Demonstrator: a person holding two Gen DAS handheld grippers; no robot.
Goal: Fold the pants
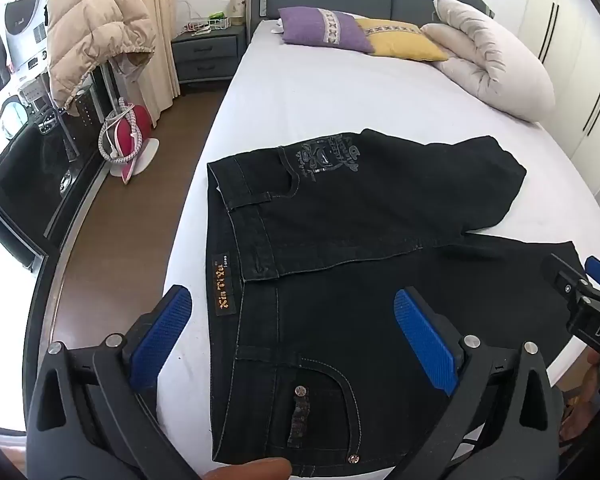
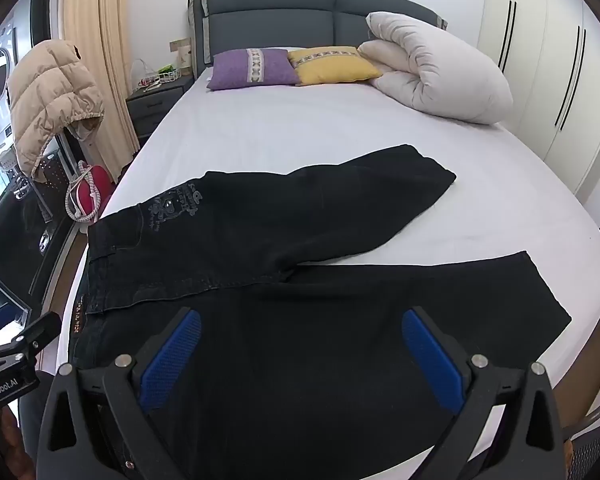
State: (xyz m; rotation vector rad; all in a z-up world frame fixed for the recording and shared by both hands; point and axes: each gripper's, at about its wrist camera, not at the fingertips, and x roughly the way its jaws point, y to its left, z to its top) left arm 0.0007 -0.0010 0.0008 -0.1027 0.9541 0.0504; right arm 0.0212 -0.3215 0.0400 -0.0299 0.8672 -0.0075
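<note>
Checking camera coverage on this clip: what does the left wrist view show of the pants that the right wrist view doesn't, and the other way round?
Only the left wrist view shows the near front pocket with its rivets and the whole orange waistband label, with the left tool open above the waist. Only the right wrist view shows the near leg's hem fully, with the right tool open above that leg. Both show the black pants spread on the white bed, the printed emblem, and the far leg angled away.

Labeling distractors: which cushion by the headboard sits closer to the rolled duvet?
The yellow cushion; it touches the duvet, while the purple cushion lies on its far side.
</note>
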